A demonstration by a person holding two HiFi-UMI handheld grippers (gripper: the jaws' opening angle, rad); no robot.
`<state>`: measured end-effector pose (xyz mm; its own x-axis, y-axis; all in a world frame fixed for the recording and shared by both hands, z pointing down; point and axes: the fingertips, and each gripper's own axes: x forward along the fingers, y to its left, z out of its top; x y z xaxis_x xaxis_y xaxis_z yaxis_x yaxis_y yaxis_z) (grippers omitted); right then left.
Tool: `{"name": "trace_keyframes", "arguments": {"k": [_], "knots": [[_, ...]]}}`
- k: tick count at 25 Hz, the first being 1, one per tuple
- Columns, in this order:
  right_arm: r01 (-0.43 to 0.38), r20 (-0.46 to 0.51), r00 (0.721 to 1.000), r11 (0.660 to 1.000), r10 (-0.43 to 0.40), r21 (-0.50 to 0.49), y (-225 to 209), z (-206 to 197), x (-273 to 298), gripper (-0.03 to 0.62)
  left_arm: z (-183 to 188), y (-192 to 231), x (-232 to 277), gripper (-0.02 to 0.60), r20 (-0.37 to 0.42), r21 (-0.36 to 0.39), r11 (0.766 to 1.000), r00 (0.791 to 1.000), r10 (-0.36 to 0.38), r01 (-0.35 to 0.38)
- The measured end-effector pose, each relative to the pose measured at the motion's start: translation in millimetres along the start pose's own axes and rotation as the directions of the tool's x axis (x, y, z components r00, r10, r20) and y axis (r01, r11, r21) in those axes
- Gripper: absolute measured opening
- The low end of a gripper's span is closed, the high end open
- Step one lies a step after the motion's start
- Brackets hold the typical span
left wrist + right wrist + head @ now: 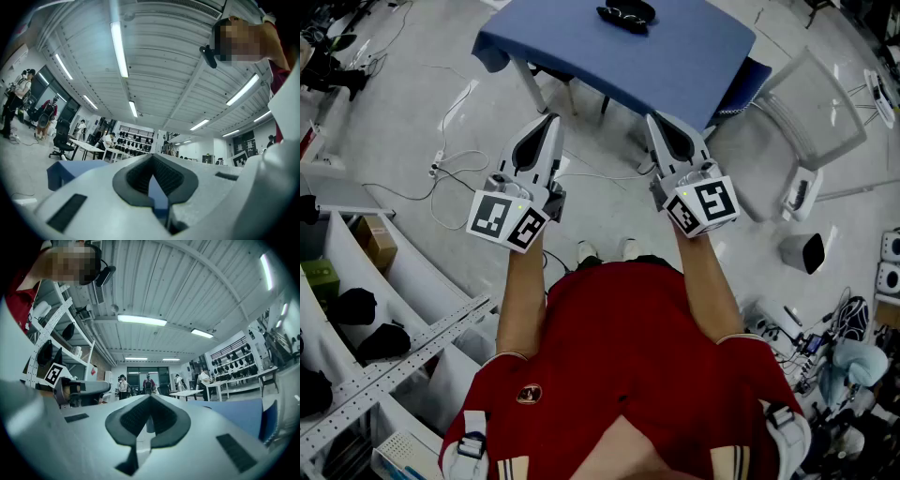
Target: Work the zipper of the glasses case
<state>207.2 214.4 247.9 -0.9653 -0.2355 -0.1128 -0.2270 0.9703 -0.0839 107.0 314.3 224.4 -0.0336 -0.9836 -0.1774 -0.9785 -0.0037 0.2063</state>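
**Both tongs closed and empty, case untouched on the desk**

The dark, oval, zippered glasses case lies on the far part of the blue-topped desk, roughly midway between its left and right edges. Nothing touches it.

The white left gripper and the white right gripper are held side by side, short of the desk's near edge and over the pale floor. Both are well apart from the case. The left one points toward the near-left corner, and the right one toward the middle of the near edge.

In the left gripper view, the dark ribbed pads meet at their tips with nothing caught between them. The right gripper view shows the same, with the pads together and no object between them.

The person's red shirt fills the lower head view, with bare forearms reaching out to the black-and-white marker cubes. A clear plastic chair stands off the desk's right edge.
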Motion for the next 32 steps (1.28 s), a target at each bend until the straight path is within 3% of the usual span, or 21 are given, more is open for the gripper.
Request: {"name": "trace_keyframes", "arguments": {"k": [5, 19, 27, 32], "knots": [[-0.013, 0.033, 0.999, 0.999, 0.012, 0.031, 9, 3, 8, -0.005, 5, 9, -5, 0.008, 0.005, -0.007, 1.000, 1.000, -0.013, 0.013], [0.078, 0.015, 0.997, 0.997, -0.079, 0.018, 17, -8, 32, -0.005, 9, 54, -27, 0.008, 0.006, -0.026, 0.999, 0.999, -0.039, 0.039], [0.086, -0.005, 0.996, 0.996, -0.086, -0.004, 7, -16, 54, -0.005, 2, 77, -8, 0.008, -0.014, -0.035, 0.998, 0.999, -0.048, 0.048], [0.102, 0.019, 0.995, 0.995, -0.102, -0.006, -24, -22, 84, -0.005, -2, 99, 23, 0.008, -0.045, -0.004, 0.998, 0.997, -0.057, 0.057]]}}
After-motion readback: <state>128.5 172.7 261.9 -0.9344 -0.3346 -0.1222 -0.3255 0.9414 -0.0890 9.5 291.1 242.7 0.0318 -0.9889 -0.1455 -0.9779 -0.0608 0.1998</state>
